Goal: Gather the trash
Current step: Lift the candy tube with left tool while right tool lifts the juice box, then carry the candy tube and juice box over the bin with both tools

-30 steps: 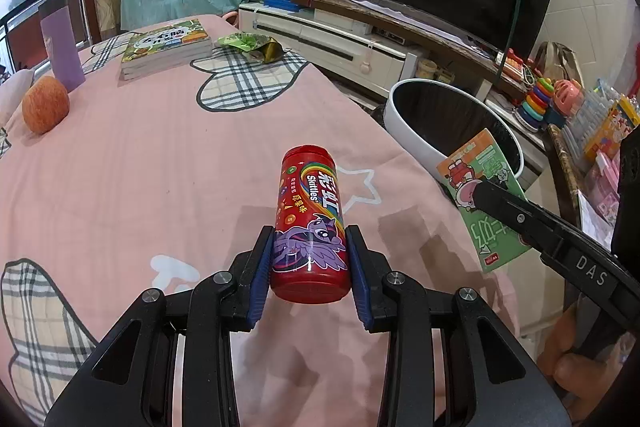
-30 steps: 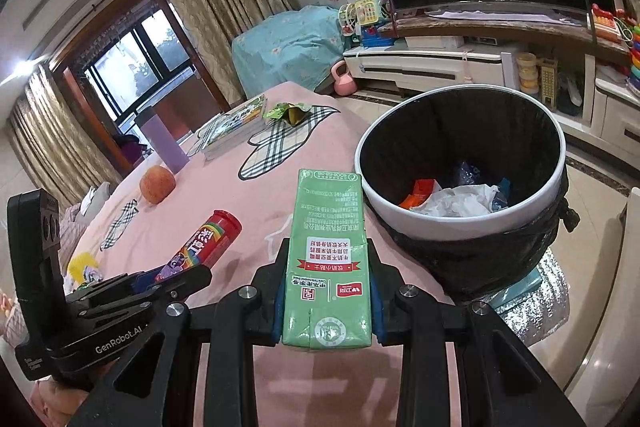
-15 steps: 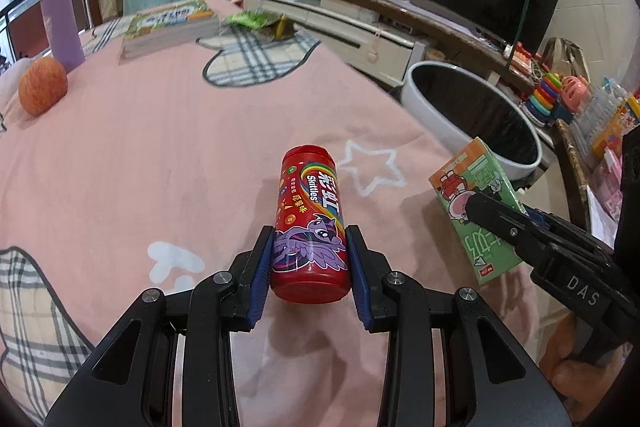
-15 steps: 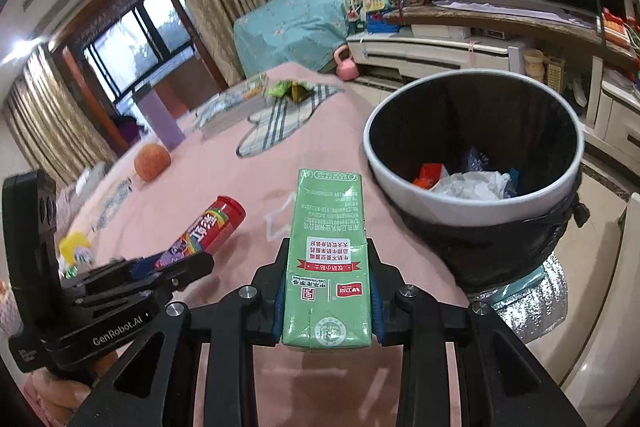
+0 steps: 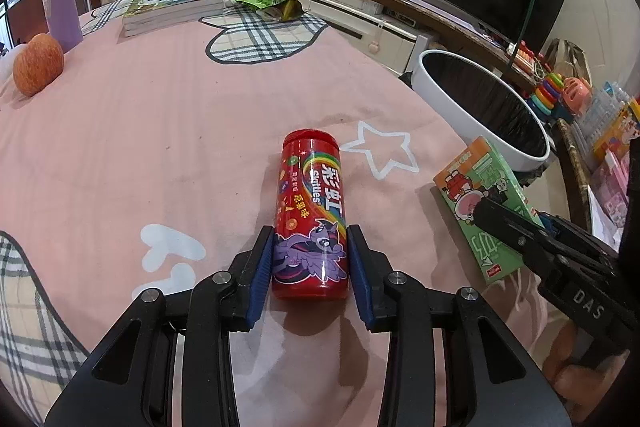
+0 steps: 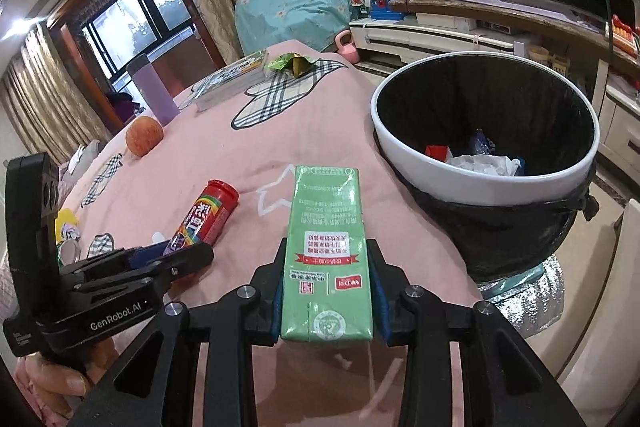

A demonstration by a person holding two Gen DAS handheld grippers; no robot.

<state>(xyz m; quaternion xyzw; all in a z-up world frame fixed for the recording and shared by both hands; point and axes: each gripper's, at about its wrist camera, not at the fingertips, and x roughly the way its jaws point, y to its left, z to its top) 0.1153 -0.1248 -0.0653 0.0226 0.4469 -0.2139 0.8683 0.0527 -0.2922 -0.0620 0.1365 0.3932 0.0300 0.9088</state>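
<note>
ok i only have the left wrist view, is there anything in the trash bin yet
observer: Yes. The right wrist view looks down into the trash bin, and crumpled white paper lies at the bottom.
operator: just paper
observer: No, a red scrap and a blue wrapper lie next to it.
operator: whats the bin standing on
observer: A silvery foil mat shows under its base.
</note>
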